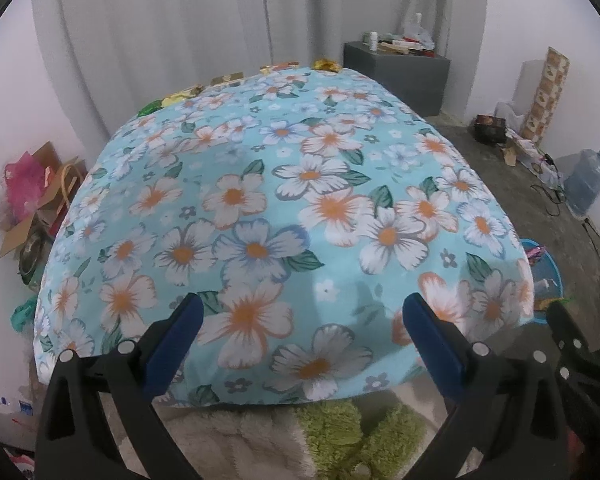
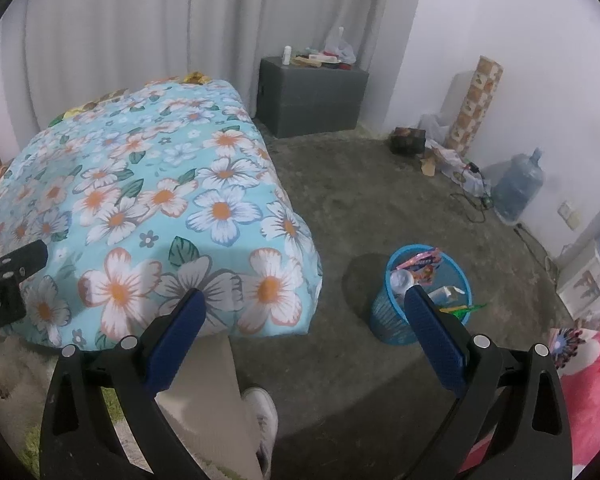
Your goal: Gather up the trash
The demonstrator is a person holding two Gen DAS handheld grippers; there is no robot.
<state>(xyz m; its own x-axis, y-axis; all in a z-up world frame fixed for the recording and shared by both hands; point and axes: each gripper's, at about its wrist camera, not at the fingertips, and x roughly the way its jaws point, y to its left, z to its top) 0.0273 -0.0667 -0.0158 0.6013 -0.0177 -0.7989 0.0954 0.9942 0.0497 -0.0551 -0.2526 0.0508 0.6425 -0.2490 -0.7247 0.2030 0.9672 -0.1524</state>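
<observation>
A table under a blue floral cloth (image 1: 284,208) fills the left wrist view. Several crumpled wrappers lie along its far edge: a yellow one (image 1: 327,65), a brown one (image 1: 228,78) and a green one (image 1: 150,109). My left gripper (image 1: 304,312) is open and empty over the near edge of the cloth. My right gripper (image 2: 306,308) is open and empty, off the table's right corner (image 2: 284,280). A blue mesh trash basket (image 2: 424,300) with several wrappers inside stands on the floor by the right finger; it also shows in the left wrist view (image 1: 548,268).
A grey box (image 2: 312,96) with clutter stands at the back wall. A water jug (image 2: 518,188), a patterned roll (image 2: 474,104), cables and bags line the right wall. Cardboard and pink paper (image 1: 32,196) lie left of the table. A person's shoe (image 2: 260,412) is below.
</observation>
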